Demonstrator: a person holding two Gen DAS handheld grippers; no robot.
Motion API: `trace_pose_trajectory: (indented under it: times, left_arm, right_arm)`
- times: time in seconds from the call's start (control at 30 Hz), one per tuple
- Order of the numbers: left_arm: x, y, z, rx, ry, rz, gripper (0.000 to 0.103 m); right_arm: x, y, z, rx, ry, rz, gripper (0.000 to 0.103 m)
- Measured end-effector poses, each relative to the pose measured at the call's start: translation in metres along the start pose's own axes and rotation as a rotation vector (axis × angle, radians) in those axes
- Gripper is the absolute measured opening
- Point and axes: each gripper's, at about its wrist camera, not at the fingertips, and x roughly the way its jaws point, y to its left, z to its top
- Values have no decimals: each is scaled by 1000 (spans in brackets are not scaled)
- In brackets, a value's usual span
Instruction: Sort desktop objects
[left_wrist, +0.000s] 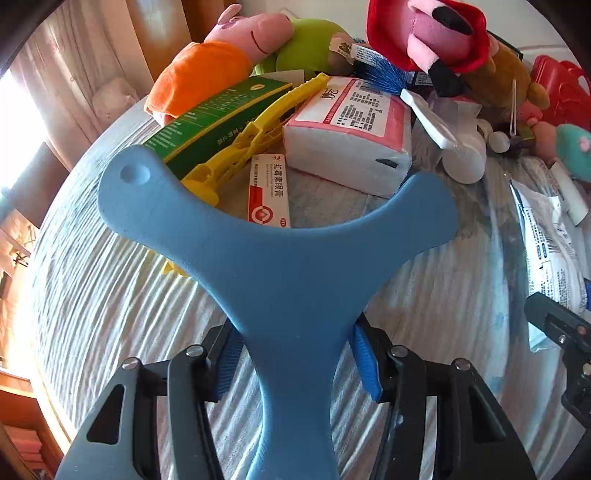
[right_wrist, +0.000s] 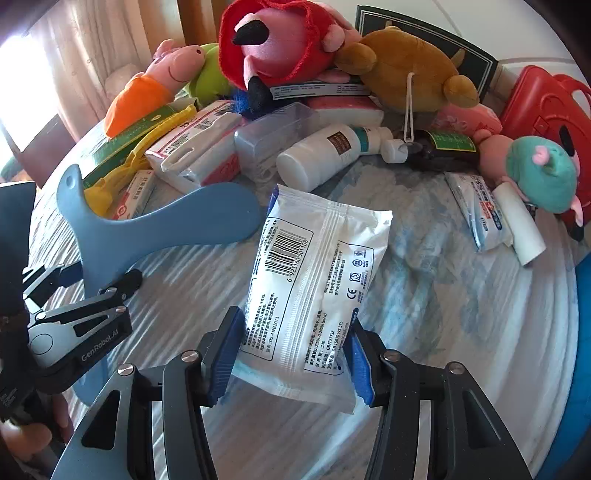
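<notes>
— Where's the blue hanger (left_wrist: 280, 258)?

— Between my left gripper (left_wrist: 295, 363) pads, stem along the fingers, fork toward the clutter; jaws look slack beside it (just released, I judge).

— The other one?

— Right gripper (right_wrist: 291, 354) clamps the wipes pack (right_wrist: 314, 273), long axis pointing ahead, over the cloth (right_wrist: 461, 314).
</notes>
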Motion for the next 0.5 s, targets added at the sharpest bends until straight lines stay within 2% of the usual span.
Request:
trace_pose_trajectory:
  times: [0.1, 0.3, 0.5]
  left_arm:
    - [-14, 3, 2, -16, -17, -34, 52]
    - [-72, 4, 15, -15, -108, -55, 50]
    - [-119, -1, 19, -6, -159, -83, 31]
  right_arm:
    - [-7, 3, 1, -15, -22, 0, 52]
    - [-34, 5, 5, -28, -82, -9, 52]
    - [-87, -4, 8, -19, -180, -29, 52]
